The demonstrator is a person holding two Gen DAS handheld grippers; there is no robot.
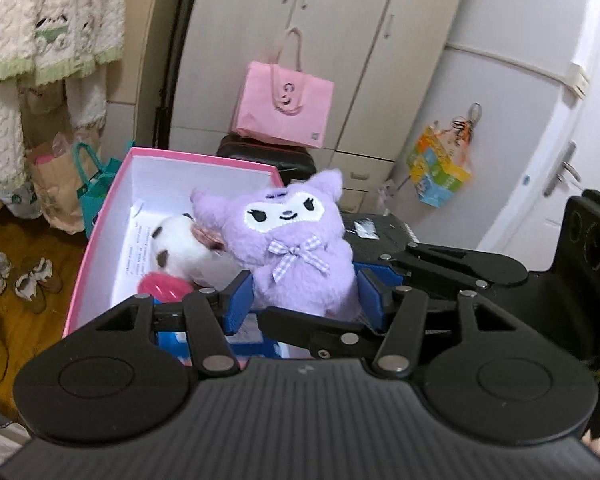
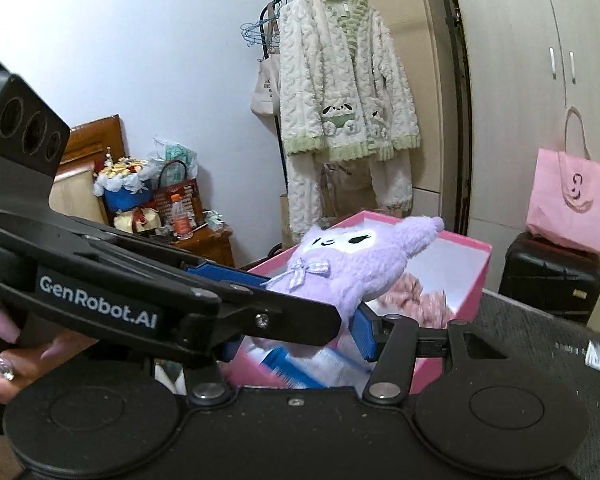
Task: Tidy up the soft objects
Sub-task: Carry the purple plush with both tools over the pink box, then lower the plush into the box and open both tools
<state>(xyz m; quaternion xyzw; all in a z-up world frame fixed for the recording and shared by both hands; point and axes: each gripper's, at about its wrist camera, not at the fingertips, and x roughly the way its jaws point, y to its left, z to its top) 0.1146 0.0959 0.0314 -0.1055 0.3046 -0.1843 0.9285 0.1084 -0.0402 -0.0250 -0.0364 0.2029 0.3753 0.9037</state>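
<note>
Partly done: white spotted plush and pink knit item already inside pink box. Purple plush above box, squeezed by left gripper and right gripper together; lowering and release left.

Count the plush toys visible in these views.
2. The purple plush is held between both grippers' jaws above the pink box; a white plush lies inside it. Others may be hidden.

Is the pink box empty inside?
No, the pink box already holds a white stuffed toy and a pink ball, next to the purple stuffed toy.
</note>
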